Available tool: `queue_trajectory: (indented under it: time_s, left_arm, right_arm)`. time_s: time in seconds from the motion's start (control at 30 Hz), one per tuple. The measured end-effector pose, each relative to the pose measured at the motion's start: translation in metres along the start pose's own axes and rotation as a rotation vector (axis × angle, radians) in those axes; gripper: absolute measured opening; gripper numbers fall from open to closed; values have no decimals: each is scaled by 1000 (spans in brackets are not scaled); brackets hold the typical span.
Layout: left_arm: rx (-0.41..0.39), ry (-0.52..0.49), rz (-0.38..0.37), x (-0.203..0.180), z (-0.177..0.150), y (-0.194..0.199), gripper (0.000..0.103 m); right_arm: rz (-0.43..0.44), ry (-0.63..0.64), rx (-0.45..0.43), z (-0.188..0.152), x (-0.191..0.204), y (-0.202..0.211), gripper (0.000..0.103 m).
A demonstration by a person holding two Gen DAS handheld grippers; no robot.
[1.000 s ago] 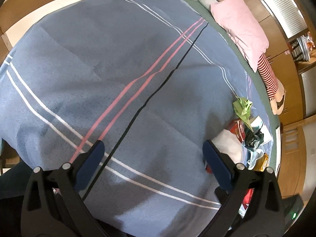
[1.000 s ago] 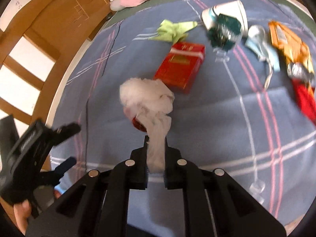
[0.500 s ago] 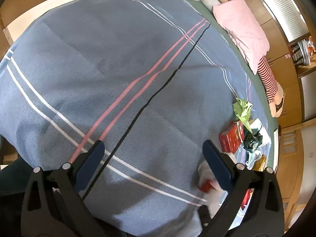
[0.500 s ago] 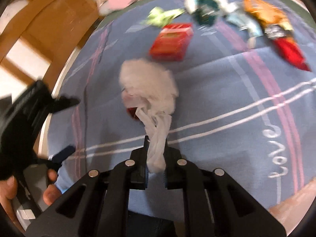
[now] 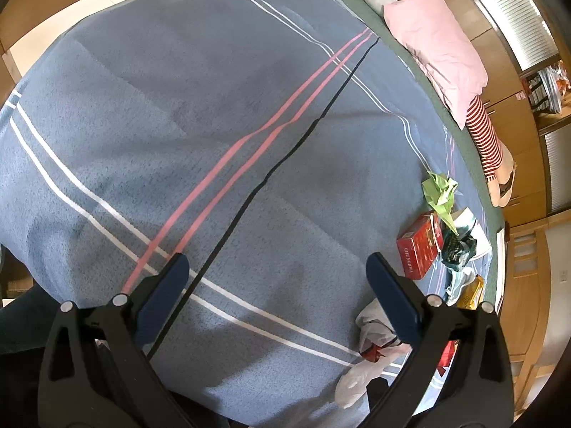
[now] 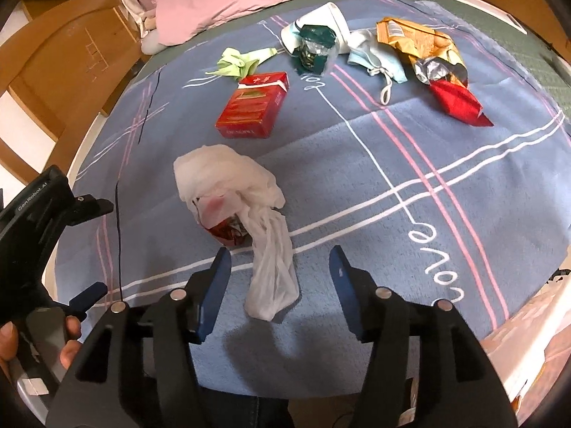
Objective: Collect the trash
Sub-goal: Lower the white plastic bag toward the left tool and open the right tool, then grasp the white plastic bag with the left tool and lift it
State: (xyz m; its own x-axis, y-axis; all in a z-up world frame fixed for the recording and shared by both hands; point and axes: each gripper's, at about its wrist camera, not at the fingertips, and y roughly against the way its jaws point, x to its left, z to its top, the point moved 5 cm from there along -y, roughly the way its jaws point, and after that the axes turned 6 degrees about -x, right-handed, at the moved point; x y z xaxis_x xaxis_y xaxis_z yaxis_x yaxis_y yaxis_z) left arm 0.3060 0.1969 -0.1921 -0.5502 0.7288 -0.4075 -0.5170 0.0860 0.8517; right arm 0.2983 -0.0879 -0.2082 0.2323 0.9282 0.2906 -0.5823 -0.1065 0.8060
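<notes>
At the left, the left tool [image 6: 82,246] is held spread over bare blanket [image 5: 214,125], gripping nothing. The white plastic bag [image 6: 232,192] lies on the bed near its front edge; the right tool [image 6: 280,278], its jaws just opened, straddles the bag's twisted neck without pressing it. The slack bag may spill its red scrap. Farther right, the red carton [image 6: 253,107] and snack wrappers [image 6: 417,42] could be missed.

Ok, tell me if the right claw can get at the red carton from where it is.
Probably yes. The right claw is open, and the white plastic bag lies between it and the red carton, so it must pass over or around that.
</notes>
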Motion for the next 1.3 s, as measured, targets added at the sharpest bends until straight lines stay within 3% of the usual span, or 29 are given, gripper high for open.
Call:
queue_trajectory:
  time_s: [0.4,0.5,0.67,0.8,0.87,1.0,1.2,1.23,1.3]
  left_arm:
    - [2,4,-4,1,0,0,99]
    - [17,-23,-75,-8,-2,1,98]
    - [58,-201,-253,-53,-19,6,98]
    - [113,-356,-292,-88,-41,1,99]
    - [177,-456,-283,-105,-59,-8,99]
    - [240,-592,-174,-121,-82,-29,99]
    - [316,-674,-38,-119,-104,-54,97]
    - [300,-676,-40,-120,-104,-52,95]
    - [286,-670,-28,-119,-102,-52,79]
  right_arm:
    - [-4,-81,-121,6,-15,19,57]
    - [8,-113,-143,11,-23,23,57]
    - [-37,-206,-223,36,-60,43,57]
    - [-49,-235,-259,48,-78,56,61]
    - [-40,-230,-255,48,-82,57,62]
    - [-17,-229,-221,48,-89,54,63]
    - [0,-232,-166,40,-87,45,63]
    - [0,-228,-165,39,-86,45,63]
    - [0,-219,-163,36,-83,44,63]
